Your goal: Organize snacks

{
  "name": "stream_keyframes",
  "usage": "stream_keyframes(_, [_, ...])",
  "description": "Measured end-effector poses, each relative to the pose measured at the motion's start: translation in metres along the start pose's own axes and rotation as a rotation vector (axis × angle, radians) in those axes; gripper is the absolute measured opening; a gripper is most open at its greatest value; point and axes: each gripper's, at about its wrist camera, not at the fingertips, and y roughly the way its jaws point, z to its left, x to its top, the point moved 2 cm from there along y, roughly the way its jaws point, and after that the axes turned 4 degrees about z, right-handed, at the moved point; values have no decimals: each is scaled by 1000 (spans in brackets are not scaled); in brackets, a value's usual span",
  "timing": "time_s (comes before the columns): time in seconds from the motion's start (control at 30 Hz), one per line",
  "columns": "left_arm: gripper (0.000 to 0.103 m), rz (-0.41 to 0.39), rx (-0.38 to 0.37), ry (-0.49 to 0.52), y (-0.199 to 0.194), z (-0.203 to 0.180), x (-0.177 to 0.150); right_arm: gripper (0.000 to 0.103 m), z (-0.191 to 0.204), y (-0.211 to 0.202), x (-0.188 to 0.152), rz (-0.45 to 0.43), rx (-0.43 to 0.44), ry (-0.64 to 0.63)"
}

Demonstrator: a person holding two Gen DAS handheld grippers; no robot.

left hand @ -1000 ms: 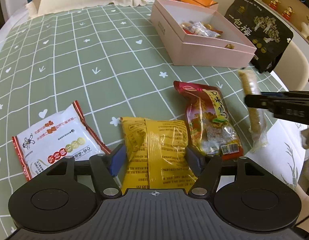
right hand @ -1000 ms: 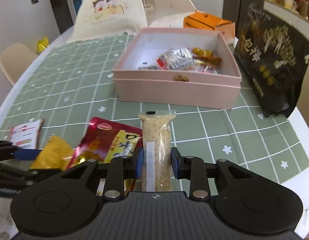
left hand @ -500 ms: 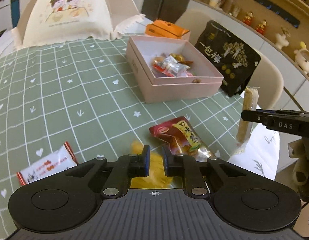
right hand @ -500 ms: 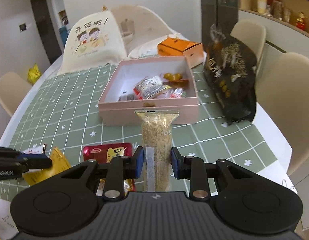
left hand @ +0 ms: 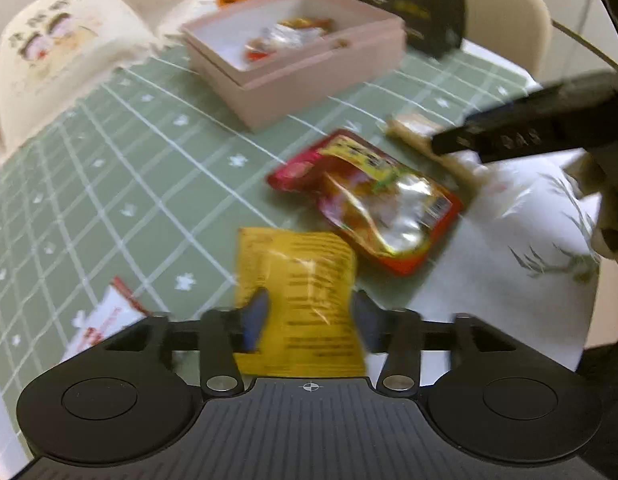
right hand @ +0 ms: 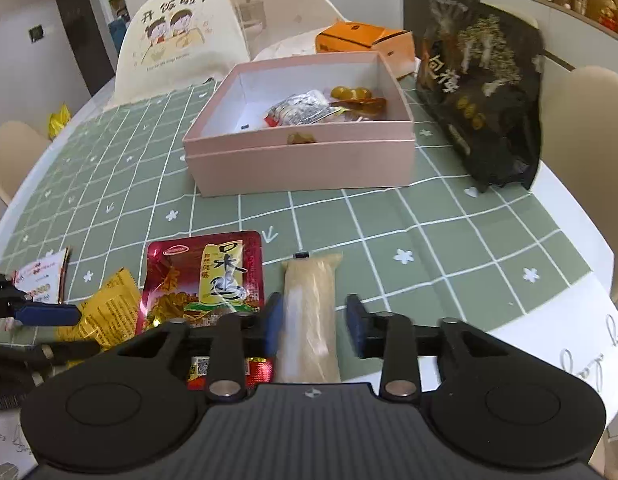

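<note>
A yellow snack packet [left hand: 301, 296] lies on the green checked cloth between my left gripper's [left hand: 309, 314] jaws. They are opening and the pads do not press on it. This view is blurred. A tan stick-shaped packet [right hand: 311, 312] lies flat between my right gripper's [right hand: 313, 324] jaws, which are also opening, with a gap on the right side. A red foil packet [right hand: 205, 280] rests between the two, and a white packet [right hand: 41, 276] lies at the far left. The pink box [right hand: 301, 160] behind them holds several snacks.
A black bag [right hand: 485, 92] stands right of the box, with an orange carton [right hand: 365, 42] behind it. A cream food cover [right hand: 177, 36] sits at the back left. White paper [right hand: 549, 336] covers the table's near right corner, by the edge. Chairs ring the table.
My right gripper has come down and let go of the tan stick, which now lies on the cloth. My left gripper's jaws, shut half a second ago, have spread around the yellow packet.
</note>
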Motion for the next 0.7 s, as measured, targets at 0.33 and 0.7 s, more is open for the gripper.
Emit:
stream_keyframes(0.33, [71, 6, -25, -136, 10, 32, 10, 67, 4, 25, 1, 35, -30, -62])
stream_keyframes(0.7, [42, -54, -102, -212, -12, 38, 22, 28, 15, -22, 13, -15, 102, -113])
